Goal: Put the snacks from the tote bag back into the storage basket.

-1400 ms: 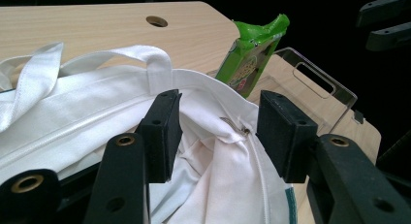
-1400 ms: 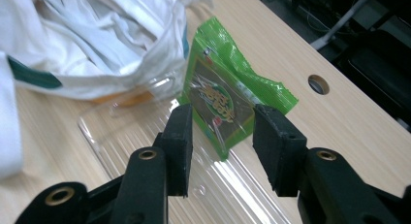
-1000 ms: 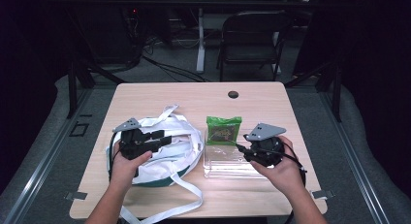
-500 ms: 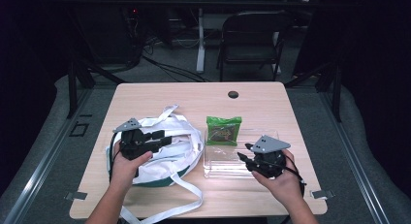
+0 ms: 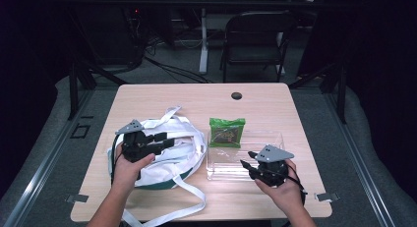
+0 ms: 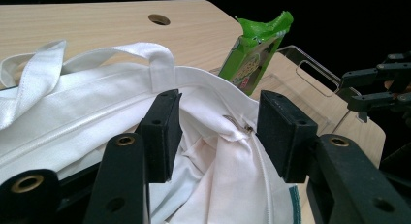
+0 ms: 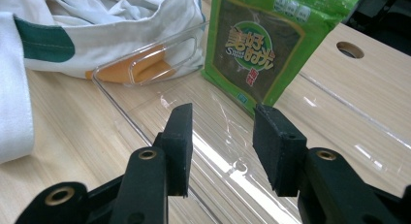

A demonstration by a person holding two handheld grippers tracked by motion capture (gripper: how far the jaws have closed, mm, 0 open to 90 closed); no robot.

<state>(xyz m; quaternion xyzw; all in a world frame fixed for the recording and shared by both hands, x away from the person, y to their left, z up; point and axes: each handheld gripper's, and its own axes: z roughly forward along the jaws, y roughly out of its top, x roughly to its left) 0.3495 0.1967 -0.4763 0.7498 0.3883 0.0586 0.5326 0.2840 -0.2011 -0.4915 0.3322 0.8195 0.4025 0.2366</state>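
Wooden table (image 5: 275, 101), left gripper (image 6: 218, 132) spread over white bag (image 5: 167, 153), right gripper (image 7: 220, 136) gaped above clear tray (image 5: 275, 138), green packet (image 5: 226, 131) upright.

Dark lab: cables (image 5: 167, 67), folding chair (image 5: 255, 42), table (image 5: 275, 101)

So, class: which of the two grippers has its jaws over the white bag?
The left gripper: its open jaws straddle the bag, while the right gripper points into the clear tray.
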